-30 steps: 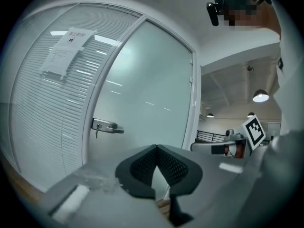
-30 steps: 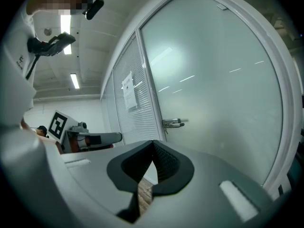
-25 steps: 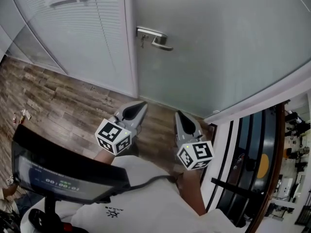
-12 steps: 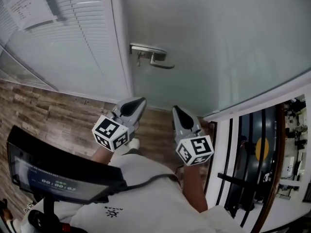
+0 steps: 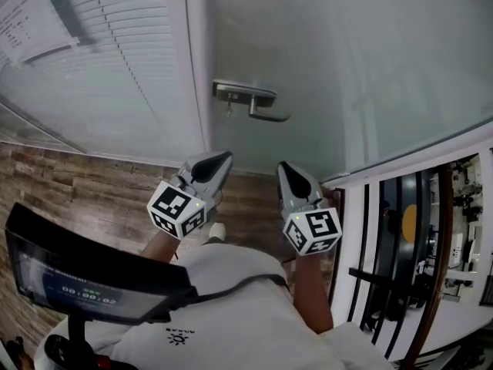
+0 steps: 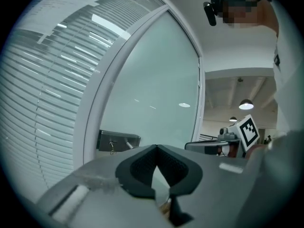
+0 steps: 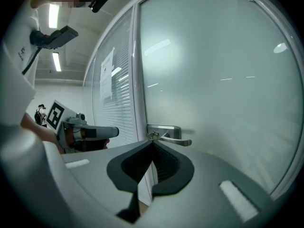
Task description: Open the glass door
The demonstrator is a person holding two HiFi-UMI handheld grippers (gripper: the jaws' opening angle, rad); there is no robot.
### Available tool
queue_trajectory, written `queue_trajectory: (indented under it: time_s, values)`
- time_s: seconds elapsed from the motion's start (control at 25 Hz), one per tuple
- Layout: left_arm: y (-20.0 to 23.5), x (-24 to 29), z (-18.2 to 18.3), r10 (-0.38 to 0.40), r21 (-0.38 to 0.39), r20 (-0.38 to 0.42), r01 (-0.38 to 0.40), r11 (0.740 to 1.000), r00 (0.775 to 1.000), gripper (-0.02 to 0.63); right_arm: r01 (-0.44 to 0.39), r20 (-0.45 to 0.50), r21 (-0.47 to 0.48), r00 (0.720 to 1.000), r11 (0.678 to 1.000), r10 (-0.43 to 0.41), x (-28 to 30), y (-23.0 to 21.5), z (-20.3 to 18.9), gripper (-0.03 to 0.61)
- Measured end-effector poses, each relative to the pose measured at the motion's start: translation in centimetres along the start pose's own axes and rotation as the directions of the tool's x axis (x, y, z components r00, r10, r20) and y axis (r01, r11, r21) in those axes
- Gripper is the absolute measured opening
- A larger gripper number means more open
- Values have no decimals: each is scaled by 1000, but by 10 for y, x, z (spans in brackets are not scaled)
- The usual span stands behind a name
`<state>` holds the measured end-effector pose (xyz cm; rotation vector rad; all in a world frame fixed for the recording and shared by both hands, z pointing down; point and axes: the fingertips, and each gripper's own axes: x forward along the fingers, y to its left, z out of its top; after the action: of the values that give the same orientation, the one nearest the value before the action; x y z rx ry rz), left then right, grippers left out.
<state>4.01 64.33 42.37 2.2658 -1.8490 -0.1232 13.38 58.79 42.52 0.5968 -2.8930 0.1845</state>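
Note:
The frosted glass door stands closed ahead of me. Its metal lever handle sits near the door's left edge, with a small key hanging under the plate. Both grippers are held level, side by side, short of the door and below the handle. My left gripper is shut and holds nothing. My right gripper is also shut and holds nothing. In the left gripper view the handle plate lies up and left of the left gripper. In the right gripper view the handle is just beyond the right gripper.
A white frame post separates the door from a glass panel with slatted blinds, which bears a paper notice. Wood flooring lies below. A dark screen sits at my chest. Black railings stand at the right.
The door and its handle have come closer and sit lower in the head view. Both grippers moved toward the door together and stayed shut.

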Motion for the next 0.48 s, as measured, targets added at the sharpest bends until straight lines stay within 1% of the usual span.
queue_trajectory:
  time_s: [0.16,0.28,0.44,0.48]
  values:
    - [35,-5,3,21,-11,11,-21,1000,1000,5,-13,-27,-38,1000,999,12,41,5,0,3]
    - [47,-8,6,44,-21,22,-44,999,999,5,-23,-36,-57,999,998,21,57,1,4,3]
    - [59,-10,7,77,-28,23,-76,997,997,5,-31,-79,-140,997,990,20,80,-16,5,5]
    - [61,-11,6,83,-31,21,-83,996,996,5,-38,-99,-170,995,985,21,87,-21,3,19]
